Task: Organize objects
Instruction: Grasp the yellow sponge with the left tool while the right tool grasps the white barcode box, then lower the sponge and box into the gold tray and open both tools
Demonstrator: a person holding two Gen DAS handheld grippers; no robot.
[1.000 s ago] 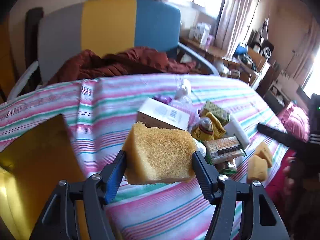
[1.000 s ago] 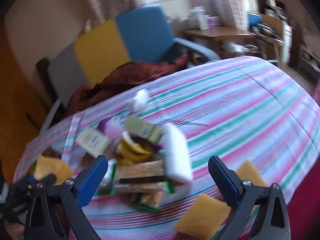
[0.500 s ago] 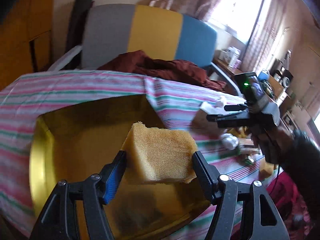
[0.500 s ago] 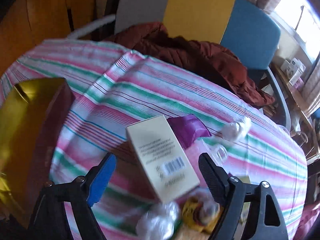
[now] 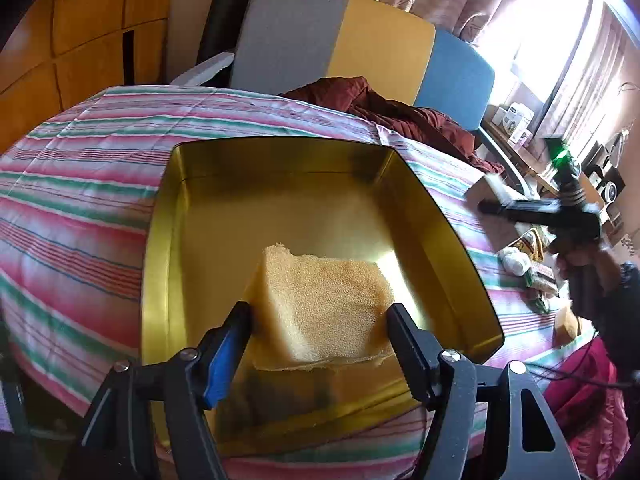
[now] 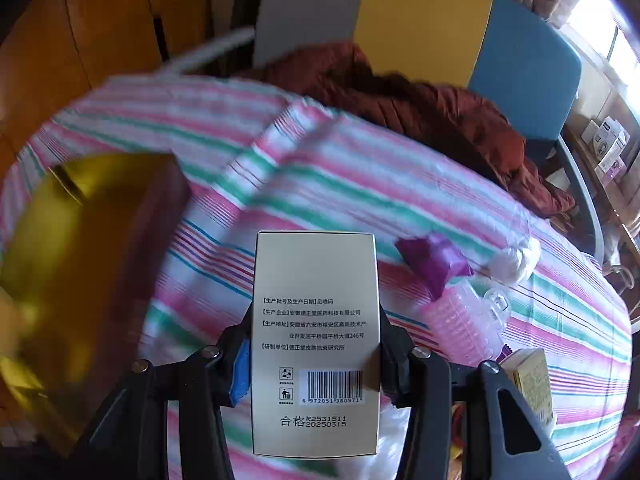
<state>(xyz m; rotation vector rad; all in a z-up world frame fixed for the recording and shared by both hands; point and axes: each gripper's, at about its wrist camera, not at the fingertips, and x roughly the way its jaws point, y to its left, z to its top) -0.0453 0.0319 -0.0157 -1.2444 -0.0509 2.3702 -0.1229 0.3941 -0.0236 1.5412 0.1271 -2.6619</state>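
My left gripper (image 5: 320,320) is shut on a yellow sponge (image 5: 324,300) and holds it inside the gold tin box (image 5: 452,236), near its front wall. My right gripper (image 6: 314,344) is shut on a cream carton with a barcode (image 6: 316,336) and holds it above the striped cloth. The gold tin also shows blurred at the left of the right wrist view (image 6: 80,248). The right gripper with its carton appears in the left wrist view (image 5: 536,212), to the right of the tin.
On the striped cloth (image 6: 360,184) lie a purple packet (image 6: 434,262), a pink ribbed bottle (image 6: 464,320), a white wad (image 6: 514,262) and a yellow box (image 6: 532,380). A loose sponge (image 5: 564,322) lies near the right edge. A chair with a red-brown jacket (image 5: 400,112) stands behind.
My left gripper carried the sponge left from over the pile into the gold tin. My right gripper moved onto the cream carton, shut on it and lifted it.
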